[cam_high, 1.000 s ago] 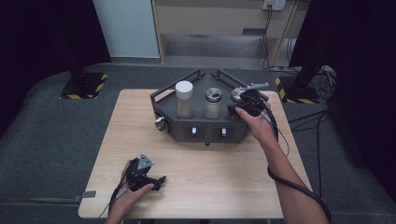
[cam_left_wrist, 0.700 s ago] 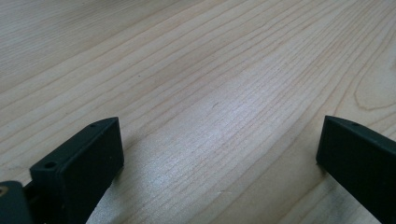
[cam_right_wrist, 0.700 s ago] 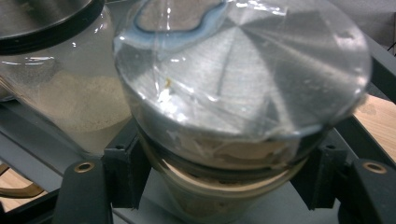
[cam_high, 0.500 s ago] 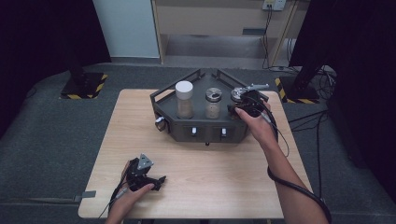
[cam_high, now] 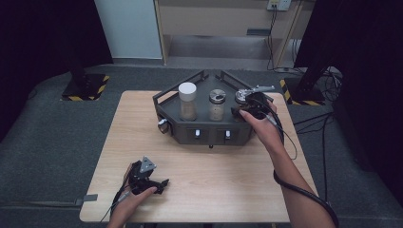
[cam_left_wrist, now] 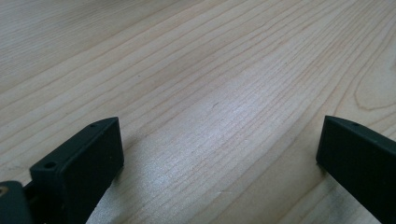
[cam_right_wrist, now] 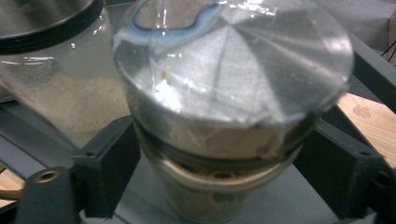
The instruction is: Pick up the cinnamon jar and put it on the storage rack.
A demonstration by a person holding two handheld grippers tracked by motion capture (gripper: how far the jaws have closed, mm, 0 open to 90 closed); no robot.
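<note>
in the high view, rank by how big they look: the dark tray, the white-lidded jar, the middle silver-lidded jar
1. dark tray
2. white-lidded jar
3. middle silver-lidded jar, slightly smaller than the white-lidded one

Dark grey rack [cam_high: 209, 130]; white-capped jar [cam_high: 187, 101]; silver-lidded jar [cam_right_wrist: 233, 93]; pale wood table [cam_high: 214, 190]; black tool [cam_right_wrist: 219, 186].

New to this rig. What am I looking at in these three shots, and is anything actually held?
No robot: a person holds a two-jaw gripper in each hand. One camera looks down from above; one rides on each gripper, looking along its black jaws. On the wooden table stands a dark tray with three jars: a white-capped jar, a middle jar and a metal-lidded jar. The right gripper has the metal-lidded jar between its jaws, which have just been opening; contact is unclear. The left gripper lies open and empty over bare wood.
</note>
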